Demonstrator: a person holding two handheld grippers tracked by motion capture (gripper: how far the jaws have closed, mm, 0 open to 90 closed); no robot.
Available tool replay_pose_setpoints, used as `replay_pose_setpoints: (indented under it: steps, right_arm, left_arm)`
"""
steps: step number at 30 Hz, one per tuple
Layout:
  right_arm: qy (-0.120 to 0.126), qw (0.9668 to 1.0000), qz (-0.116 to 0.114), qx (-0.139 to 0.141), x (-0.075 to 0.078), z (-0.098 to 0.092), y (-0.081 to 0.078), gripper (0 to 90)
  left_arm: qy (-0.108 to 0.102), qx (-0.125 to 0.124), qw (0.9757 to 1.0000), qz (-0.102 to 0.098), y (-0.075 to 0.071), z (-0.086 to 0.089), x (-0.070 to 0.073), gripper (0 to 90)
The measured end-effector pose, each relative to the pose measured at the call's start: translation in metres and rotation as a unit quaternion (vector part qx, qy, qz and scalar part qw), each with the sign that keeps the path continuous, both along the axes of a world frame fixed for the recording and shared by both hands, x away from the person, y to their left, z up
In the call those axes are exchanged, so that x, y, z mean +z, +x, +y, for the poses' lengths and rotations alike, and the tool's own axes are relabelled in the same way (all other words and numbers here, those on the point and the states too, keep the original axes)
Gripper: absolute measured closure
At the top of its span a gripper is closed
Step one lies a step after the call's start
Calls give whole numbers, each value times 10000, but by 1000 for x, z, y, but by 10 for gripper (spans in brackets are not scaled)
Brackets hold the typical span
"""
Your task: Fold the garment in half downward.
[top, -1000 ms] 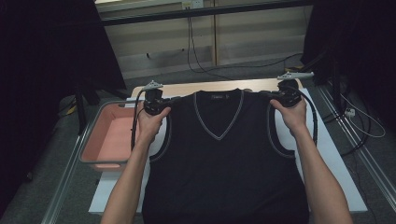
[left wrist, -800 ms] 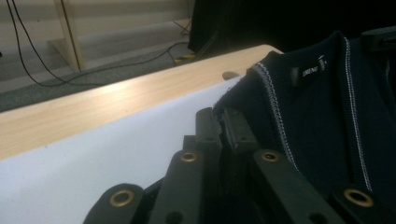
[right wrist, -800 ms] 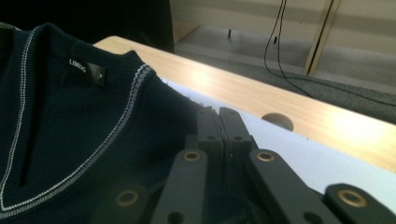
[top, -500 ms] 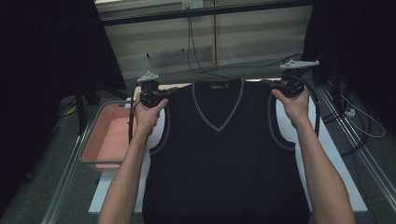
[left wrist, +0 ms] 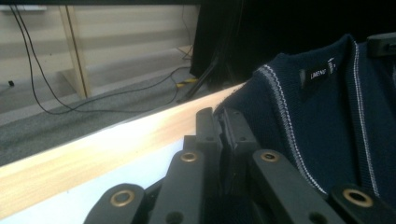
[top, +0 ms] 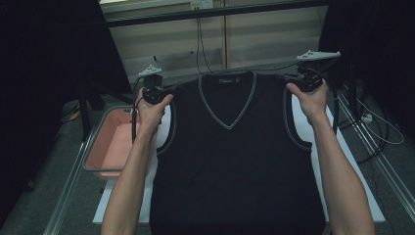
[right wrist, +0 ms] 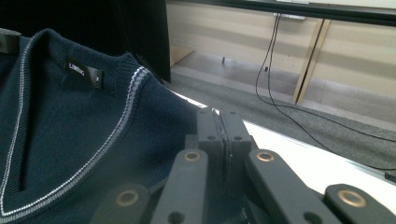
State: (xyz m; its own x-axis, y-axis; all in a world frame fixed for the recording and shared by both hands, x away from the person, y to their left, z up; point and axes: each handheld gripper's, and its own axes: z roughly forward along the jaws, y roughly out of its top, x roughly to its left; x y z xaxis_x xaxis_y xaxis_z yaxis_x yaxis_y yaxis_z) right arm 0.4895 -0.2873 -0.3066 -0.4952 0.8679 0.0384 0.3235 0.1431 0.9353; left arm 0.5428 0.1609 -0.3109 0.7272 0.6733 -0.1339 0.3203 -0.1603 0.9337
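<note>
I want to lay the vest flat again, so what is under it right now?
Under the navy V-neck vest lies the white table, bare at both sides. A pink tray sits to its left. Whatever lies beneath the cloth itself is covered.

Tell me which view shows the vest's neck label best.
The left gripper view: the label on the vest is close, lit, and its white lettering is nearly readable. The right gripper view shows it smaller and angled. In the high view it is a faint speck at the collar.
</note>
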Motion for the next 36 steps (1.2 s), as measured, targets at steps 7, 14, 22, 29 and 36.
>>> replay_pose_setpoints:
  steps: [7,14,22,29,36]
  right_arm:
    - [-23,9999,-130,-62,19,-1,3,882]
    - [-4,9993,-354,-135,43,3,4,883]
    - [13,9994,-334,-80,42,3,0,883]
    - [78,9995,-317,-32,30,-2,-10,883]
    - [49,9994,-354,35,25,-4,-30,883]
  left_arm:
    - [-102,3,9998,-154,2,0,18,864]
    - [-209,81,9994,-264,5,3,38,864]
    - [-115,-57,9995,-292,-3,7,36,863]
    - [-143,-145,9994,-287,-12,5,30,863]
    - [-154,-264,9990,-318,-31,7,25,862]
